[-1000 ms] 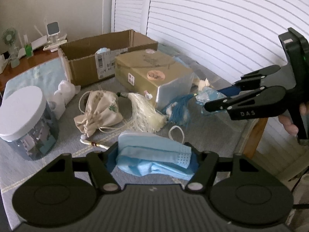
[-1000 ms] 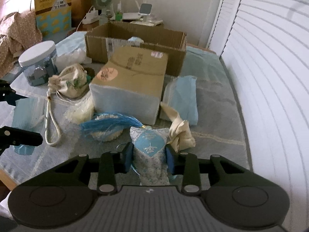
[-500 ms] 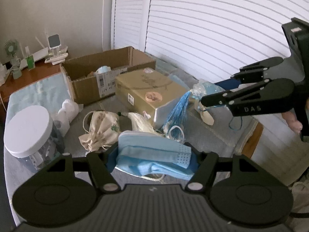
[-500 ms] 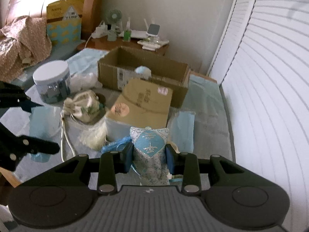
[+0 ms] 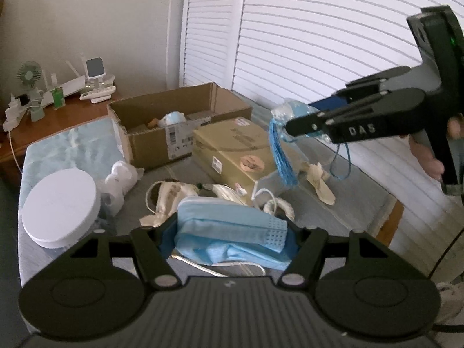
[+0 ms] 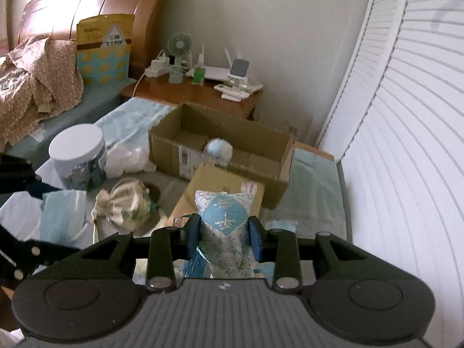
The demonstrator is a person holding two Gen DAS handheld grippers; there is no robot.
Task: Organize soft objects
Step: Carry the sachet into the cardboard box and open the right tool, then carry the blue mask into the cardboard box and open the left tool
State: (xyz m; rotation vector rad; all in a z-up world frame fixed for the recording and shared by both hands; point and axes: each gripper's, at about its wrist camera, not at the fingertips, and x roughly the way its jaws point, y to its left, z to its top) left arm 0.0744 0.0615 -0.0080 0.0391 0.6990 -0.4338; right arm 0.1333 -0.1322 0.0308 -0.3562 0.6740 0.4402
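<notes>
1. My right gripper point(image 6: 221, 239) has its jaws clamped narrow on a blue brocade sachet point(image 6: 223, 223), pinched at mid-body. In the left wrist view the sachet's blue tassel point(image 5: 281, 156) and a thin loop of cord dangle free below it, over the closed tan carton point(image 5: 232, 148).
2. My left gripper point(image 5: 232, 236) has its jaws set wide, gripping a folded blue face mask point(image 5: 232, 226) across its width. Both items are in the air above the cluttered table point(image 5: 342, 203).
3. Judged target: the open cardboard box point(image 6: 261, 145), beyond the tan carton, which already holds a round pale-blue object point(image 6: 219, 149).
4. To do this well: carry the sachet high enough that the tassel clears the carton's top and the box's near wall; otherwise it may snag or drag.
5. Release only once the sachet is fully over the opening; the tassel should fall inside, not drape over the rim.
6. Keep the two grippers apart over the box, one drop at a time. The mask's ear loops hang loose and could catch.
</notes>
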